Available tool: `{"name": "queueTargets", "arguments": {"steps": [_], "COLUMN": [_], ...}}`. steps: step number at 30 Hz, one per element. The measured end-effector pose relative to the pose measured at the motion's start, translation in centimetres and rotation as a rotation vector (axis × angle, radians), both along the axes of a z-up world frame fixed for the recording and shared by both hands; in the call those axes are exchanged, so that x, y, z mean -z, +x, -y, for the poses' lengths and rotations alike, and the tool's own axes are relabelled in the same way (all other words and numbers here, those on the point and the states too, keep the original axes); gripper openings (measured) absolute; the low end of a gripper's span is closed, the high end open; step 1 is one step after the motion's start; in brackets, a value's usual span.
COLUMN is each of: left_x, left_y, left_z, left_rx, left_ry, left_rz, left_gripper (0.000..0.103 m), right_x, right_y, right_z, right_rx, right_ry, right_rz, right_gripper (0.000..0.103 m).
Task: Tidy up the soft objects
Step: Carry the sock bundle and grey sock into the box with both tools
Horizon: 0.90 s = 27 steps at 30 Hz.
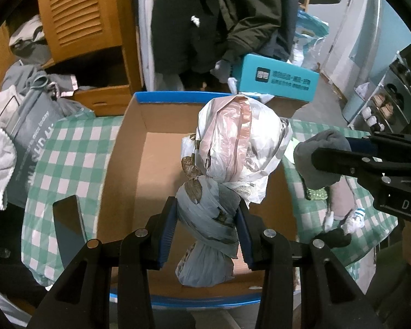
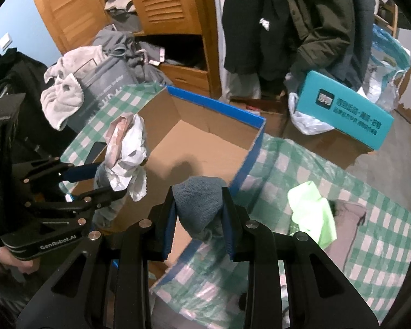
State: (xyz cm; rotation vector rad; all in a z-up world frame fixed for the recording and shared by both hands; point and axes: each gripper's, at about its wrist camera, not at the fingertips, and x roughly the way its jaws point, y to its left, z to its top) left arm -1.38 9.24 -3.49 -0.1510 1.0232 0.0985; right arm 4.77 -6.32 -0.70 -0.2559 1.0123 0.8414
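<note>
Two soft items: held, one per gripper, at the open cardboard box.
Knotted bundle of plastic bags (image 1: 227, 170): white, pink and grey, twisted at the middle; clamped at the grey knot, suspended above the box interior.
Left gripper (image 1: 207, 219): clenched on the bag bundle, both blue pads pressed against the twisted section; seen from the side in the right wrist view (image 2: 101, 178).
Grey knitted cloth (image 2: 200, 205): bunched between the pads, at the near right edge of the box, over the blue rim.
Right gripper (image 2: 198, 213): clenched on the grey cloth; enters the left wrist view from the right (image 1: 328, 161).
Cardboard box (image 1: 128, 164): brown inside, blue rim, floor bare where visible.
Checked cloth (image 2: 301, 170): green and white, under and around the box.
Light green item (image 2: 312, 208): on the checked cloth, right of the box.
Teal box (image 2: 342, 112): printed lettering, behind the cardboard box.
Grey bag (image 1: 30, 142): left of the box, pale towel draped on it.
Wooden cabinet (image 2: 164, 5): louvred doors, clothing on its shelves.
</note>
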Motion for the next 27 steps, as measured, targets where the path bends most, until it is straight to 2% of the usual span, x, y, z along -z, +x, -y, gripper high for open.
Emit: {"name": "queueTargets", "arguments": {"steps": [15,21,23,24,26,27], "left_x": [1.8,2.1,2.2,2.3,2.3,2.2], "left_y": [-0.2,-0.2,-0.1,-0.1,-0.2,-0.2], "left_z": [-2.2,-2.4,-2.4,-2.4,-2.3,-2.3], "left_rx": [-0.055,-0.070,-0.070,-0.070,-0.073,-0.075], "left_ry": [-0.018,-0.006,-0.004,-0.001,0.004,0.006], "left_rz": [-0.049,-0.061,-0.067,-0.070,-0.070,-0.067], "left_gripper": [0.042,0.046,0.047,0.051,0.058,0.059], "right_x": [1.9,2.4,2.5,2.6,2.6,2.6], "right_y": [-0.2,-0.4,-0.3,-0.3,-0.3,-0.2], "right_z": [-3.5,-4.2,-4.2,-4.2,-4.1,-4.0], "right_rx": [-0.046,-0.064,-0.065,-0.064,-0.058,-0.053], "right_ry": [-0.039,-0.033,-0.029,-0.029,-0.031,-0.032], "right_rz": [-0.044,-0.072,-0.080,-0.082,-0.082,-0.081], "right_gripper": [0.028,0.032,0.037,0.039,0.047,0.054]}}
